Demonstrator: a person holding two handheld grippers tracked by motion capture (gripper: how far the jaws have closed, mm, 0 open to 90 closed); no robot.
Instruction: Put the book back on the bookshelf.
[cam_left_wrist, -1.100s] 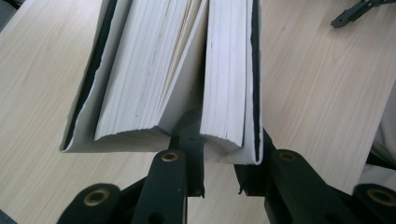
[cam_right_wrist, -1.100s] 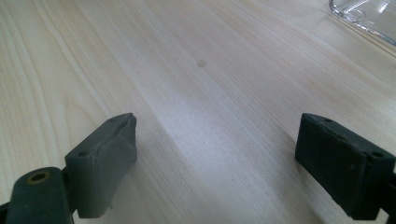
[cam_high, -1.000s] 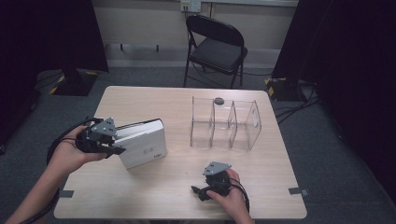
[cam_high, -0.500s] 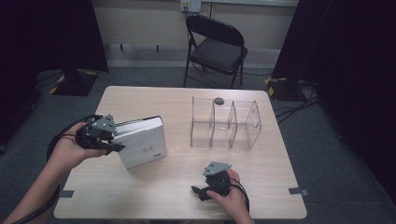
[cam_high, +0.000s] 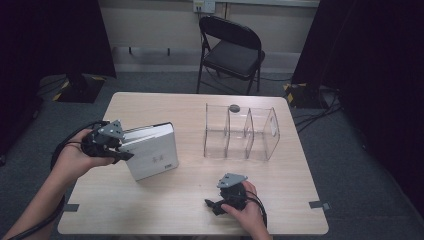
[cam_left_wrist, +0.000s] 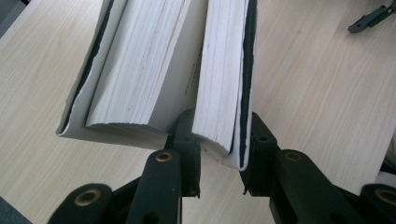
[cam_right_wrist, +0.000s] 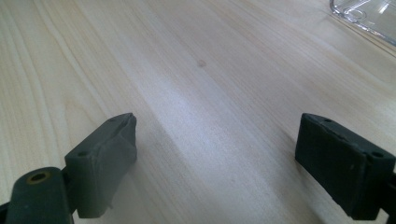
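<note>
Left gripper (cam_left_wrist: 219, 156) clamped on one book (cam_left_wrist: 229, 88) of two at table's (cam_high: 190, 210) left, right gripper (cam_right_wrist: 215, 163) wide open, empty, resting near front edge: lift slowly, hold grip firm, steer toward clear rack (cam_high: 240, 132) upright

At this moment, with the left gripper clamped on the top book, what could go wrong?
The left gripper pinches only a corner of the upper book, so it might slip or sag open. The lower book lies touching it and could be dragged along. The clear organizer stands nearby; a swing might knock it.
</note>
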